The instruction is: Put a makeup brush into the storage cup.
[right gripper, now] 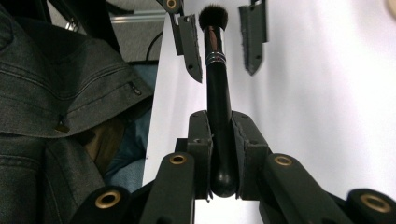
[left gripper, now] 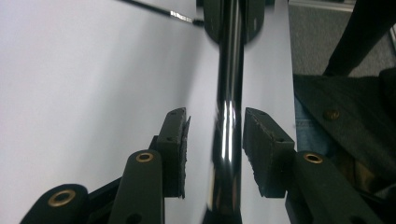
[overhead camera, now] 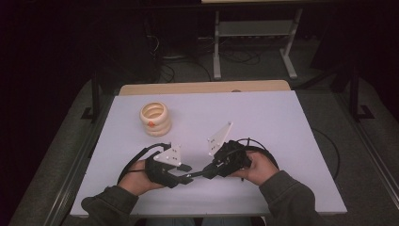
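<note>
A black makeup brush (right gripper: 218, 93) with a glossy handle and a dark bristle head lies level between my two grippers. My right gripper (right gripper: 219, 126) is shut on the rounded end of its handle. The bristle end reaches between the jaws of my left gripper (right gripper: 218, 28), which stand apart and do not touch it. In the left gripper view the shiny handle (left gripper: 229, 116) runs up the gap between my left gripper's (left gripper: 215, 135) pads, with space on both sides. From above, the left gripper (overhead camera: 188, 173) and right gripper (overhead camera: 207, 172) meet tip to tip near the table's front edge.
A cream stack of rings (overhead camera: 155, 118) with an orange spot stands at the back left of the white table (overhead camera: 263, 122). Gripper cables loop on the table beside both hands. A metal frame (overhead camera: 254, 33) stands on the floor beyond the table.
</note>
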